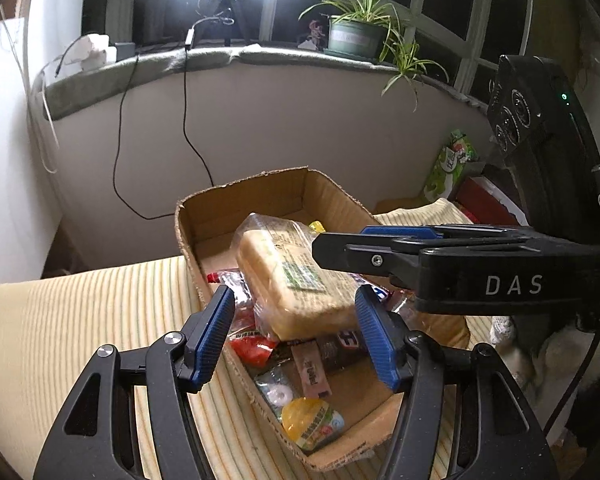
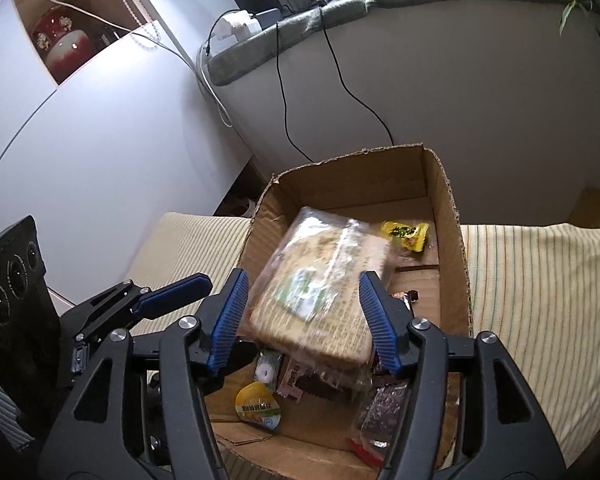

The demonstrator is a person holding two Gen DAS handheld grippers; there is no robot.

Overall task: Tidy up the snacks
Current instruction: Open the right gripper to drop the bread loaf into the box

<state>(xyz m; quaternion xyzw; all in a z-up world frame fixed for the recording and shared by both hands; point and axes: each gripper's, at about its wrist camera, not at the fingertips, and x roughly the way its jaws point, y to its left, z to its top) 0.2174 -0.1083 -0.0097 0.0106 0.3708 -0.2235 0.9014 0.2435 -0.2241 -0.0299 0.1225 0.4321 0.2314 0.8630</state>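
— Right hand-held gripper (image 2: 302, 322): how are its jaws found?
— Parted around the bagged bread loaf (image 2: 324, 280); whether the pads touch it cannot be told.
— And the left hand-held gripper (image 1: 296, 332)?
— Open, nothing gripped.
— Loaf's place?
— Tilted atop smaller snacks in the cardboard box (image 1: 188, 236); yellow jelly cup (image 1: 310, 426) noted at six o'clock.

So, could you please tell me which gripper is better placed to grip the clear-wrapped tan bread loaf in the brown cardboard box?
Probably the right gripper: its open blue pads flank the loaf closely, whereas the left gripper hovers beside the box.
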